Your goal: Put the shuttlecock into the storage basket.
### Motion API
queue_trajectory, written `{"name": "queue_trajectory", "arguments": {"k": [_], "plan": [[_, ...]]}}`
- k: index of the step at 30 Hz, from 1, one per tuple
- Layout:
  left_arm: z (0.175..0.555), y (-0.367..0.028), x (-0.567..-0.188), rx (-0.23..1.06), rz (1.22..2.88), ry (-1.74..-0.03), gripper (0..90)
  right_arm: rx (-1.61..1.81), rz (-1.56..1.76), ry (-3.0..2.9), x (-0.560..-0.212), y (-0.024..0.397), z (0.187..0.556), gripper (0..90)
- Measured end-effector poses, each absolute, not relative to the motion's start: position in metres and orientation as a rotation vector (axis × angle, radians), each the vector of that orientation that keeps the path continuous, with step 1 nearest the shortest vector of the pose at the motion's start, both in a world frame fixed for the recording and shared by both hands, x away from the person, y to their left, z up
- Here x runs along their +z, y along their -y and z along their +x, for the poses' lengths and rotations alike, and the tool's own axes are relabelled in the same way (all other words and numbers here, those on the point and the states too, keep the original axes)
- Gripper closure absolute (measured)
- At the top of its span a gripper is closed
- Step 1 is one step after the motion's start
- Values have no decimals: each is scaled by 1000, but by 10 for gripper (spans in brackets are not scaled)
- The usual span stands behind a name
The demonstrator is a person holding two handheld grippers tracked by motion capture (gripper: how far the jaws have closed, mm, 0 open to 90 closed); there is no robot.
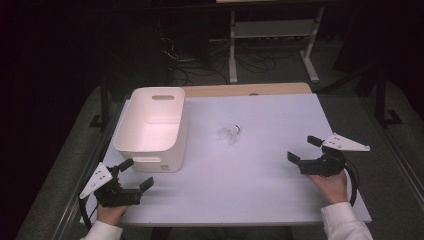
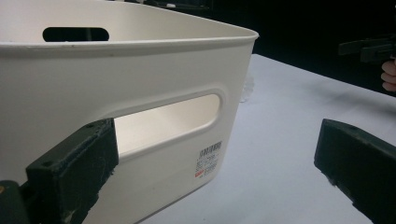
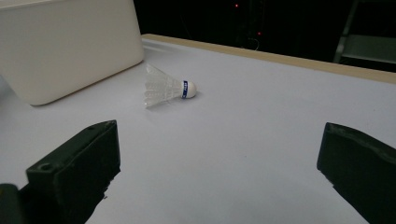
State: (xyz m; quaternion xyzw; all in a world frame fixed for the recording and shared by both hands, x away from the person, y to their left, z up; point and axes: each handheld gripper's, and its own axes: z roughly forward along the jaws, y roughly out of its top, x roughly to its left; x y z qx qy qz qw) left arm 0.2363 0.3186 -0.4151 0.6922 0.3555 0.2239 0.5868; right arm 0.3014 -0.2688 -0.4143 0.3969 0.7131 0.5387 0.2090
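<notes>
You are holding your left gripper (image 1: 136, 174) at the near left corner of the table (image 1: 260, 200), its jaws standing wide apart with nothing between them, just in front of the white bin (image 1: 130, 144). In the left gripper view that bin (image 2: 154, 60) is looming close: its near wall with the slot handle (image 2: 168, 119) is sitting just beyond your left-hand jaw, and a small printed label (image 2: 208, 158) is showing low on the wall near the corner. Farther off in that view, at the upper right, your other hand (image 2: 388, 74) and its dark gripper are showing at the edge. You are resting your right gripper (image 1: 305, 149) near the table's right edge, its jaws also spread wide and gripping nothing, pointing inward across the white surface. The shuttlecock (image 1: 230, 133) is lying on its side out in the open middle of the table, to the right of the bin and apart from it, well away from both grippers. In the right gripper view the shuttlecock (image 3: 166, 88) is lying ahead between your jaws' lines, its white cork tip with a blue band pointing right and its feathers fanning toward the bin (image 3: 70, 42), with the table's wooden far edge (image 3: 280, 58) running behind.
</notes>
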Motion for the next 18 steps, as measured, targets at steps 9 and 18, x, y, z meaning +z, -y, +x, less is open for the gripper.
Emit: {"name": "queue_trajectory", "arguments": {"k": [9,18], "plan": [[236,-319,-415,520,1614,-823,0,1486,1100,-2020,-415,268,301,0],[236,-318,-416,521,1612,-828,0,1456,1097,-2059,-411,264,303,0]]}}
